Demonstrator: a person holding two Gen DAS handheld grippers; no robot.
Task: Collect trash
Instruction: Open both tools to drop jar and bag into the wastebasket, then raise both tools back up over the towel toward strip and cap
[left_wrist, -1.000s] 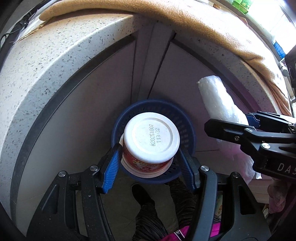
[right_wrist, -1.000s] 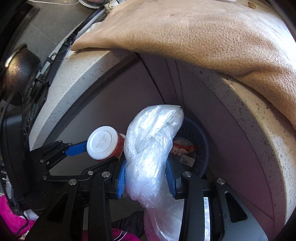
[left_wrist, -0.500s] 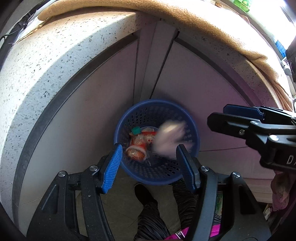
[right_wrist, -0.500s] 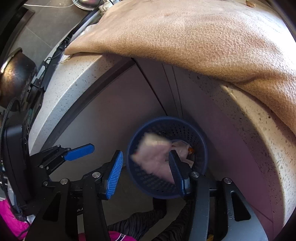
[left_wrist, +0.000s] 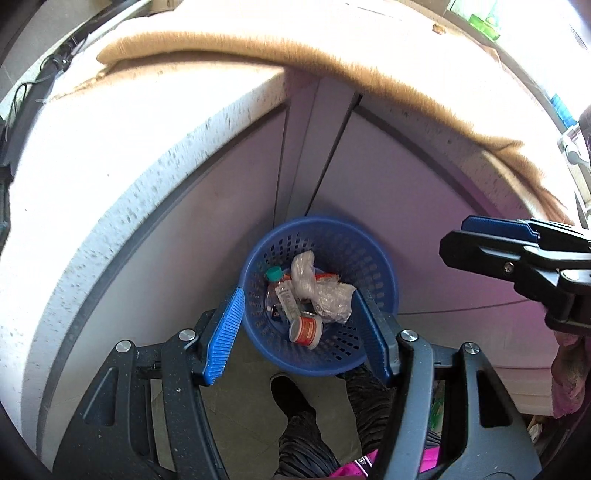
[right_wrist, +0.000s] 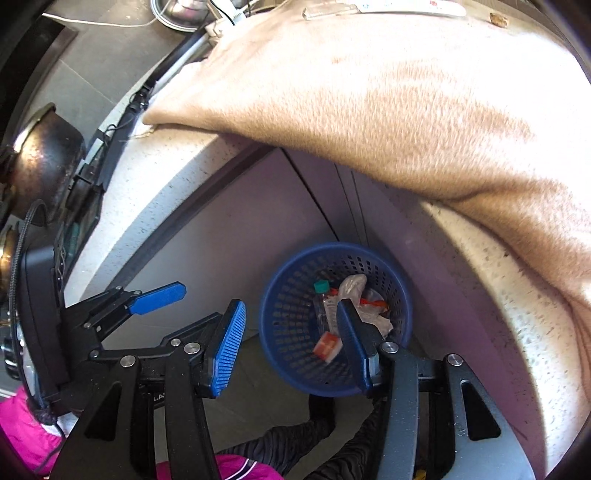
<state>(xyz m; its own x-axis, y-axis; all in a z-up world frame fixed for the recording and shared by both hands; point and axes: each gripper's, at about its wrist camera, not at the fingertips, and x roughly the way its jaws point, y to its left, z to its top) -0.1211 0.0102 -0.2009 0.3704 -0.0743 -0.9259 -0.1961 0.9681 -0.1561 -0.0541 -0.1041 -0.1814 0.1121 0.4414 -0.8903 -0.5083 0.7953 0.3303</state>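
Both grippers are hanging above a blue plastic mesh basket (left_wrist: 373, 254) that is sitting on the floor in the inside corner of a speckled white counter (left_wrist: 122, 155). The left gripper (left_wrist: 299, 328) is holding its jaws wide apart with nothing between them, and the right gripper (right_wrist: 290, 339) is likewise spread and empty.

The trash is lying inside the basket: a red-and-white cup (left_wrist: 306, 329) resting on its side with its white base turned toward the camera, a small clear bottle with a teal cap (left_wrist: 280, 291) lying flat, its long axis running from the cap at the far side toward the near rim, and a crumpled clear plastic bag (left_wrist: 321, 286) beside them. The printing on the bottle's label is too small to read.

A tan blanket (right_wrist: 388, 96) is draping over the counter's edge.
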